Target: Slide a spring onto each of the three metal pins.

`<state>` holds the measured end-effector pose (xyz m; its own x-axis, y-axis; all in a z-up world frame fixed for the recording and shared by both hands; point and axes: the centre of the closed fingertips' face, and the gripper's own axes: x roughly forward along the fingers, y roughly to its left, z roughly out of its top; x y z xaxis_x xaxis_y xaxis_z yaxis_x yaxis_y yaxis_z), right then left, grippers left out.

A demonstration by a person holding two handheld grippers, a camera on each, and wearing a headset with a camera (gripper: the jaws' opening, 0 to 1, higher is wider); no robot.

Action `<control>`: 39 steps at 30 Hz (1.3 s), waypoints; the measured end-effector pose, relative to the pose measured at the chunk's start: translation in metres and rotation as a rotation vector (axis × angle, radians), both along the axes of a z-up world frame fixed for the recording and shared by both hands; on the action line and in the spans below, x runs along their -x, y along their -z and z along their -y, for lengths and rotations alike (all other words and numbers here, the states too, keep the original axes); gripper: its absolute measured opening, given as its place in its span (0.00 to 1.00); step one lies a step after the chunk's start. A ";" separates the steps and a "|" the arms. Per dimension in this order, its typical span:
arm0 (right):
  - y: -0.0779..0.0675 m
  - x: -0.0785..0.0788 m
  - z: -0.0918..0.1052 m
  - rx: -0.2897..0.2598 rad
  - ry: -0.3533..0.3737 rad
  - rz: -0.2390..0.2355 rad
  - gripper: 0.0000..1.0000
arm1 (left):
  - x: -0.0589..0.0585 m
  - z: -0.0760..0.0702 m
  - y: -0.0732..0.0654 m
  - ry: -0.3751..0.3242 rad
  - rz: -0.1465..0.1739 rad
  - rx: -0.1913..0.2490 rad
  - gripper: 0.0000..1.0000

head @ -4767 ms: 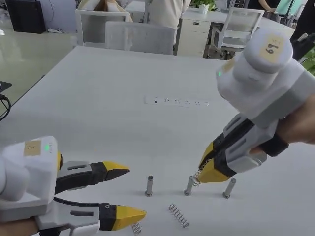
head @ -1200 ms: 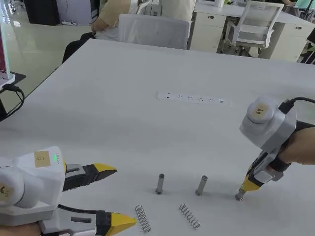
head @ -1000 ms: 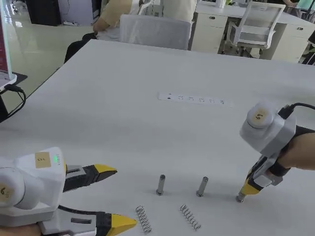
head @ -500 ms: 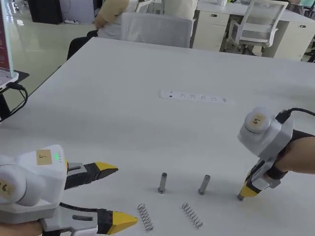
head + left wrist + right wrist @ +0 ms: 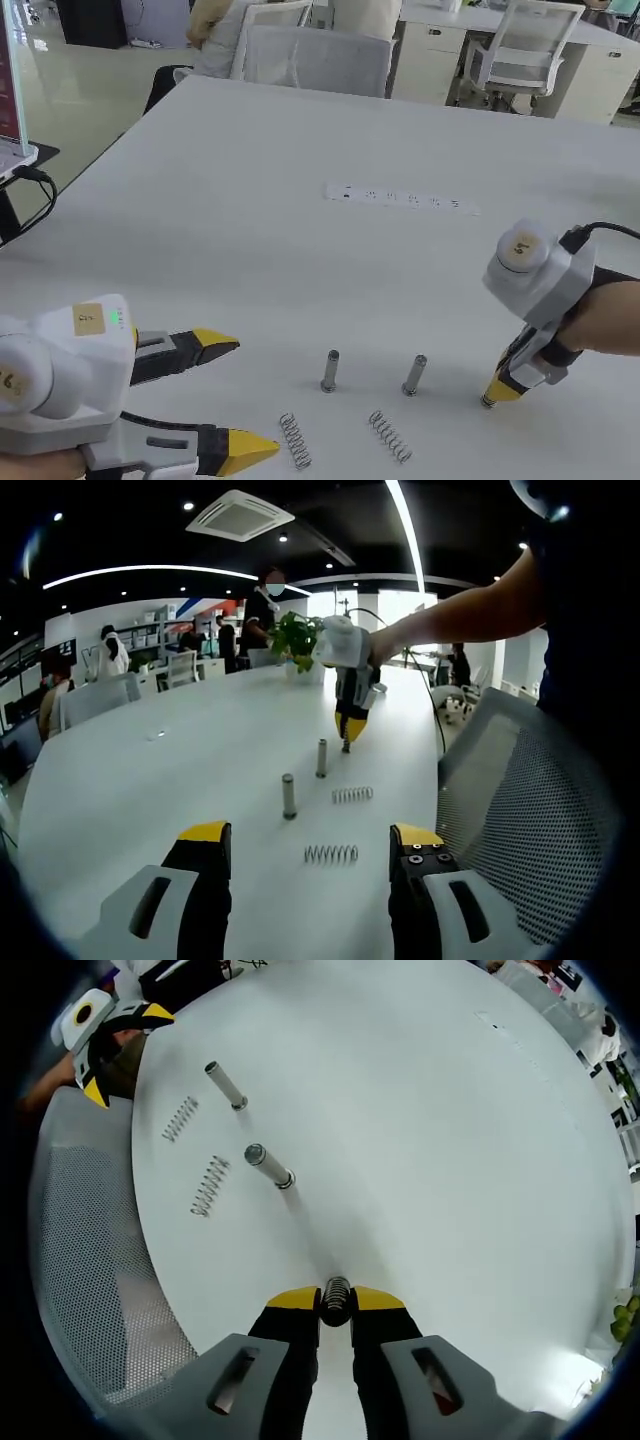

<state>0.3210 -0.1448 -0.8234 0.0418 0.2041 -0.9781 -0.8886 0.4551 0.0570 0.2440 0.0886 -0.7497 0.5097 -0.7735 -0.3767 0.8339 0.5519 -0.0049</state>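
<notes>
Springs of thin coiled steel wire are lying loose on the white surface (image 5: 300, 260). The left spring (image 5: 294, 441) is lying near the front of the left pin (image 5: 329, 371), a short upright silver metal cylinder. The right spring (image 5: 389, 437) is lying near the front of the matching middle pin (image 5: 414, 375). Neither spring is touching a pin, and both of these pins are standing bare.

The right hand-held gripper (image 5: 498, 393), grey with yellow tips, is pointing down at the third pin (image 5: 337, 1288). Its jaws are pressing together on a third spring (image 5: 337, 1310), whose coils are wrapping that pin.

The left hand-held gripper (image 5: 235, 397) is hovering at the near left with its jaws spread wide, holding nothing and sitting well apart from the pins.

A white power strip (image 5: 400, 197) is lying farther back on the surface.
</notes>
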 end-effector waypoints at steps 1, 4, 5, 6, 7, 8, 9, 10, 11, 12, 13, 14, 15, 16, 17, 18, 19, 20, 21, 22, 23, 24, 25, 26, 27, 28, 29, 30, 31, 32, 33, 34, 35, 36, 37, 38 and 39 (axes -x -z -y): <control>0.000 0.001 0.000 -0.001 0.001 -0.002 0.10 | 0.000 0.000 0.000 0.000 -0.001 0.000 0.60; 0.000 0.000 0.000 -0.003 -0.003 0.006 0.11 | 0.000 0.000 0.000 0.000 0.000 0.000 0.60; -0.001 0.000 -0.002 -0.013 0.001 0.006 0.12 | 0.000 0.000 0.000 0.000 0.000 0.000 0.60; -0.001 0.001 -0.002 -0.013 0.002 0.007 0.13 | 0.000 0.000 0.000 0.000 0.000 0.000 0.60; -0.001 0.001 -0.001 -0.011 0.000 0.007 0.12 | 0.000 0.001 0.000 0.000 -0.001 0.001 0.60; -0.002 0.000 -0.001 -0.008 -0.005 0.013 0.13 | 0.000 0.001 0.000 0.000 0.000 0.001 0.60; -0.002 0.000 -0.001 -0.011 -0.007 0.015 0.14 | 0.000 0.001 0.000 0.000 0.000 0.000 0.60; -0.003 0.000 -0.001 -0.018 -0.007 0.016 0.16 | 0.000 0.001 0.000 0.001 -0.001 0.000 0.60; -0.003 0.000 -0.002 -0.020 -0.006 0.018 0.16 | 0.000 0.002 0.000 0.001 0.000 0.001 0.60; -0.004 -0.001 -0.001 -0.023 -0.007 0.025 0.17 | 0.000 0.002 0.000 0.001 -0.001 0.002 0.60; -0.005 -0.001 -0.001 -0.023 -0.007 0.028 0.18 | 0.000 0.002 0.001 0.002 -0.001 -0.001 0.60; -0.006 -0.001 -0.001 -0.026 -0.007 0.029 0.19 | 0.000 0.002 0.001 0.002 -0.001 -0.001 0.60; -0.007 -0.001 -0.002 -0.033 -0.005 0.034 0.19 | 0.000 0.003 0.001 0.003 -0.002 0.001 0.60; -0.008 -0.002 -0.003 -0.035 -0.005 0.037 0.21 | 0.000 0.003 0.001 0.003 -0.002 0.002 0.60; -0.009 -0.003 -0.003 -0.037 -0.004 0.042 0.22 | 0.000 0.004 0.000 0.004 -0.001 0.002 0.60; -0.009 -0.003 -0.003 -0.042 -0.004 0.046 0.23 | 0.001 0.005 0.000 0.004 -0.001 0.002 0.60; -0.010 -0.004 -0.003 -0.045 -0.003 0.051 0.24 | 0.001 0.005 0.000 0.006 -0.001 0.003 0.60; -0.010 -0.004 -0.003 -0.046 -0.003 0.054 0.25 | 0.001 0.006 0.000 0.007 0.000 0.001 0.60; -0.011 -0.004 -0.002 -0.049 -0.002 0.058 0.25 | 0.001 0.006 0.000 0.008 0.000 0.002 0.60; -0.011 -0.004 -0.002 -0.051 -0.002 0.063 0.26 | 0.001 0.006 0.000 0.007 0.001 0.002 0.60; -0.012 -0.005 -0.002 -0.054 -0.002 0.068 0.28 | 0.001 0.006 -0.001 0.007 0.002 0.002 0.60; -0.013 -0.004 -0.002 -0.058 0.000 0.071 0.29 | 0.000 0.006 -0.001 0.006 0.002 0.003 0.60; -0.013 -0.004 -0.001 -0.059 0.001 0.073 0.29 | 0.000 0.006 -0.001 0.007 0.002 0.004 0.60; -0.014 -0.004 -0.001 -0.061 0.002 0.078 0.29 | 0.000 0.006 -0.001 0.008 0.004 0.002 0.60; -0.015 -0.004 0.000 -0.063 0.003 0.083 0.30 | 0.000 0.006 -0.001 0.008 0.004 0.002 0.60; -0.017 -0.005 0.000 -0.069 0.007 0.088 0.31 | 0.001 0.005 -0.001 0.008 0.003 0.003 0.60; -0.018 -0.005 0.000 -0.075 0.012 0.089 0.31 | 0.000 0.005 -0.001 0.008 0.003 0.002 0.60; -0.019 -0.005 0.001 -0.076 0.014 0.092 0.31 | 0.001 0.005 0.000 0.008 0.002 0.000 0.60; -0.020 -0.005 0.001 -0.078 0.014 0.098 0.32 | 0.001 0.005 0.001 0.009 0.001 0.000 0.60; -0.022 -0.005 0.002 -0.082 0.017 0.103 0.32 | 0.001 0.005 0.002 0.009 0.000 0.000 0.60; -0.024 -0.003 0.002 -0.088 0.022 0.107 0.32 | 0.001 0.005 0.002 0.009 0.000 0.000 0.60; -0.026 -0.002 0.001 -0.101 0.032 0.107 0.32 | 0.001 0.005 0.003 0.009 -0.002 0.000 0.60; -0.027 -0.001 0.002 -0.100 0.035 0.111 0.32 | 0.001 0.005 0.003 0.008 -0.004 0.000 0.60; -0.029 0.000 0.003 -0.100 0.034 0.117 0.33 | 0.001 0.005 0.004 0.008 -0.003 0.000 0.61; -0.031 0.002 0.004 -0.103 0.036 0.120 0.33 | 0.002 0.005 0.004 0.009 -0.005 0.000 0.60; -0.032 0.003 0.004 -0.106 0.039 0.123 0.33 | 0.002 0.005 0.005 0.008 -0.005 -0.001 0.60; -0.035 0.003 0.004 -0.115 0.042 0.133 0.33 | 0.002 0.005 0.005 0.009 -0.004 0.000 0.61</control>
